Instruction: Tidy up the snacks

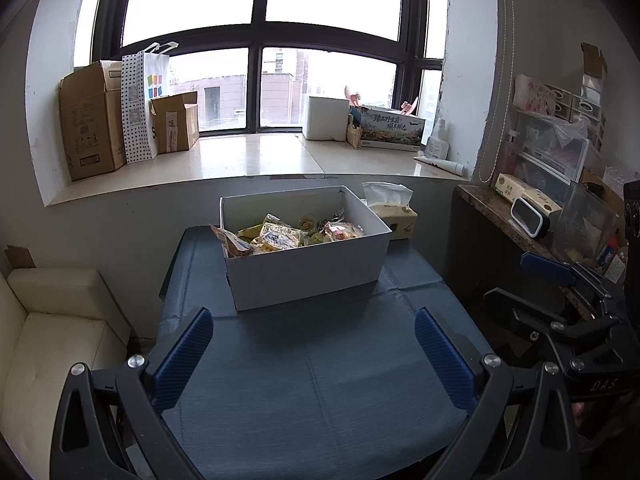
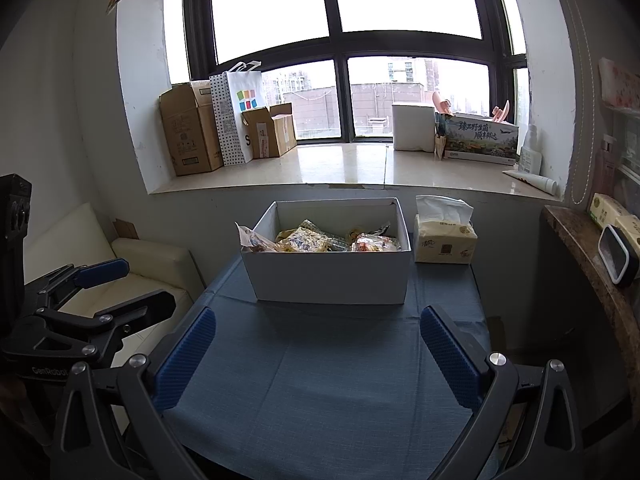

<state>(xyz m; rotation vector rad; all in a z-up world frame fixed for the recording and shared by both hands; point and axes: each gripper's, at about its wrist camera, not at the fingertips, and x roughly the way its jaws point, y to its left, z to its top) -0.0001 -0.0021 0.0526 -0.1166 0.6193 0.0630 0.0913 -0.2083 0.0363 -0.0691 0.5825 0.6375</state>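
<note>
A white box (image 1: 308, 272) stands at the far end of a table with a blue cloth (image 1: 320, 380). Several wrapped snacks (image 1: 288, 234) lie inside it. The box (image 2: 328, 276) and snacks (image 2: 332, 242) also show in the right wrist view. My left gripper (image 1: 314, 356) is open and empty, held above the near part of the cloth, short of the box. My right gripper (image 2: 318, 356) is open and empty at about the same distance. The right gripper also shows at the right edge of the left wrist view (image 1: 560, 300); the left gripper shows at the left edge of the right wrist view (image 2: 80, 300).
A tissue pack (image 2: 444, 240) sits right of the box. A cream sofa (image 1: 52, 320) stands left of the table. A brown counter (image 1: 532, 224) with clutter stands to the right. Cardboard boxes (image 1: 96, 120) and a paper bag (image 1: 142, 104) stand on the window sill behind.
</note>
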